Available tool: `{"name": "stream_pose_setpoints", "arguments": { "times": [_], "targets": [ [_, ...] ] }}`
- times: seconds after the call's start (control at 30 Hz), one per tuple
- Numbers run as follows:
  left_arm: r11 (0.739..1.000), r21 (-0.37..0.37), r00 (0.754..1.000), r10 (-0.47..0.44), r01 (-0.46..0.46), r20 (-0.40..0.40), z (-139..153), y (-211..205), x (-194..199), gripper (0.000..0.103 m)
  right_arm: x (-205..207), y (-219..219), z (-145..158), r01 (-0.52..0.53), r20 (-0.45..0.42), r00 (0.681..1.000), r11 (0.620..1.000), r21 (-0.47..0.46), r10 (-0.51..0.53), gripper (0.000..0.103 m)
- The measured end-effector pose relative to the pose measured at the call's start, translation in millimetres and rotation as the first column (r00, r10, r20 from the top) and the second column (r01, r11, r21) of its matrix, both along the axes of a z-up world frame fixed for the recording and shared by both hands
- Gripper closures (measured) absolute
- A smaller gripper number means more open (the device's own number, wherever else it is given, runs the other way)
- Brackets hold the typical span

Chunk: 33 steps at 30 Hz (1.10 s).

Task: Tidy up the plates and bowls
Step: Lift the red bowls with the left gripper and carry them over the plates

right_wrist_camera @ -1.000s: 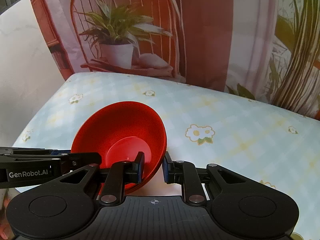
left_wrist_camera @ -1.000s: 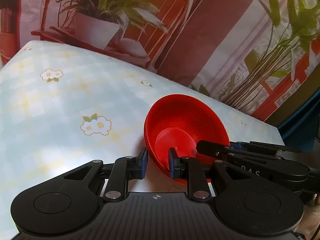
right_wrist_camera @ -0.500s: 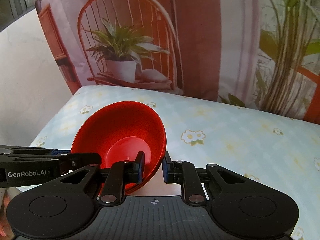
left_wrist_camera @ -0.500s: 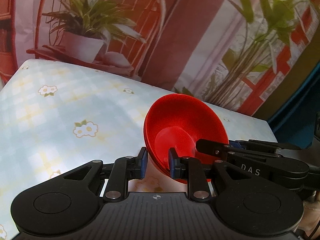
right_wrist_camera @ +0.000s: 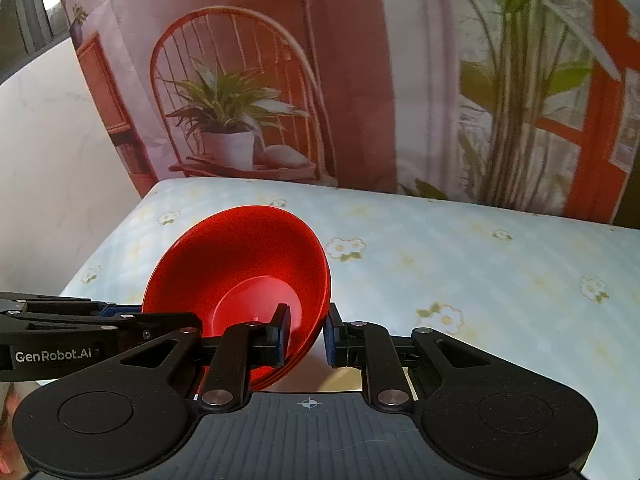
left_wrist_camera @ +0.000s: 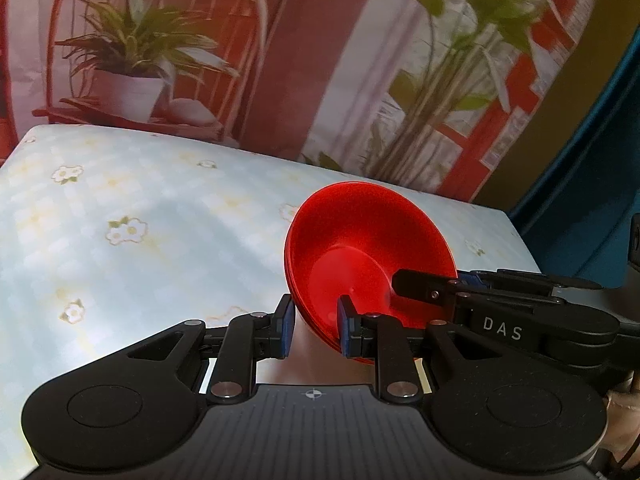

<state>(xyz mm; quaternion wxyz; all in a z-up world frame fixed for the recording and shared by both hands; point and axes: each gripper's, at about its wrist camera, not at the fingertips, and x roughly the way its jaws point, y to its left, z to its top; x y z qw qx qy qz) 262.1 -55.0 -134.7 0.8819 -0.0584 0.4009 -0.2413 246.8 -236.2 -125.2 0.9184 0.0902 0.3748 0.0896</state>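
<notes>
Red bowls (left_wrist_camera: 370, 256), stacked, are being carried up and over the table (left_wrist_camera: 120, 208); the left gripper (left_wrist_camera: 312, 322) is clamping their left rim, the right gripper (right_wrist_camera: 306, 330) their right rim. Transfer is under way, with no placement yet.

The left gripper (left_wrist_camera: 313, 326) pinched the near rim of stacked glossy red plastic bowls (left_wrist_camera: 368, 252), tilted above the floral tablecloth (left_wrist_camera: 120, 208); the right gripper (left_wrist_camera: 424, 286) gripped the opposite rim.

bowl (left_wrist_camera: 372, 248) — glossy smooth red plastic | grippers' bodies (right_wrist_camera: 308, 432) — matt black plastic, ribbed, metal rivets | tablecloth (right_wrist_camera: 480, 264) — smooth, faint sheen, floral print
</notes>
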Motion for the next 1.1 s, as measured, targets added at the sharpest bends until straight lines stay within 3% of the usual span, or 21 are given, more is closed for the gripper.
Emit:
{"name": "stream_pose_setpoints", "arguments": {
  "times": [0.53,1.1],
  "targets": [
    [0.996,0.001,0.996,-0.092,0.092,-0.022,-5.7,-49.8,-26.4,0.078,-48.9,-53.9,-2.1,0.075,0.006,0.997,0.997,0.016,-0.075,0.087],
    [0.987,0.034,0.984,-0.156,0.159,-0.083,-32.0,-86.0,-30.6,0.077,-68.3,-92.1,-35.9,0.146,-0.055,0.988,0.989,0.023,-0.144,0.087]
  ]
}}
